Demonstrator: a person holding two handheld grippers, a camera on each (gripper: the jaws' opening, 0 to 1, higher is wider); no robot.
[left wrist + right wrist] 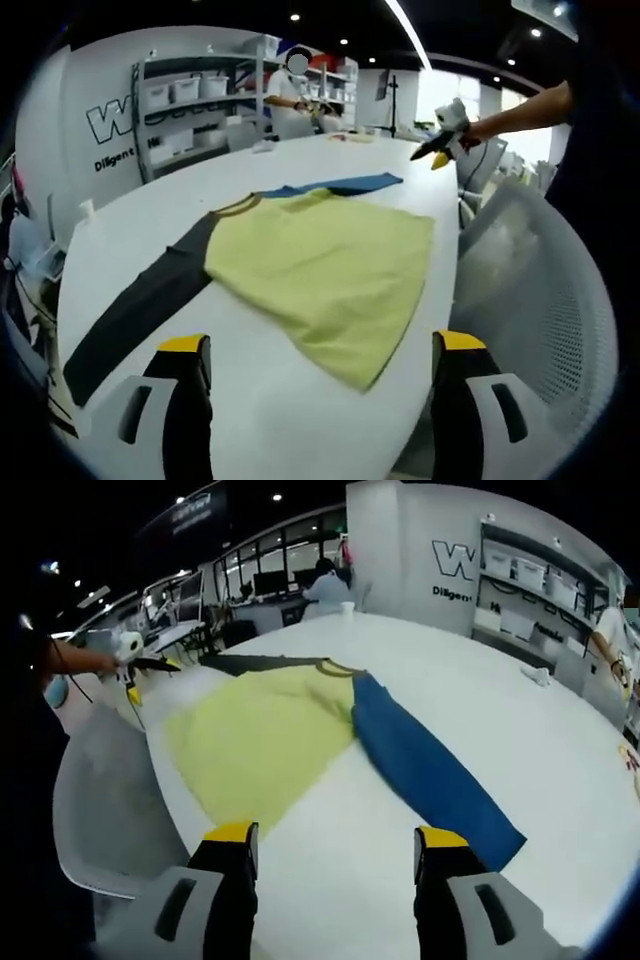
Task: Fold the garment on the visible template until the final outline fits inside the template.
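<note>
1. Left gripper (325,350): jaws spread wide, nothing between them, hovering over the near edge of the white table (130,230).
2. Right gripper (335,840): also released and empty, above the table.
3. Shirt (320,265) lies flat on the table: black sleeve (140,305) stretched out left, yellow body in the middle, blue sleeve (345,184) at the far side.
4. In the right gripper view, the blue sleeve (425,765) runs out toward the right jaw.
5. Grey chair (545,290) sits beside the table on the right.
</note>
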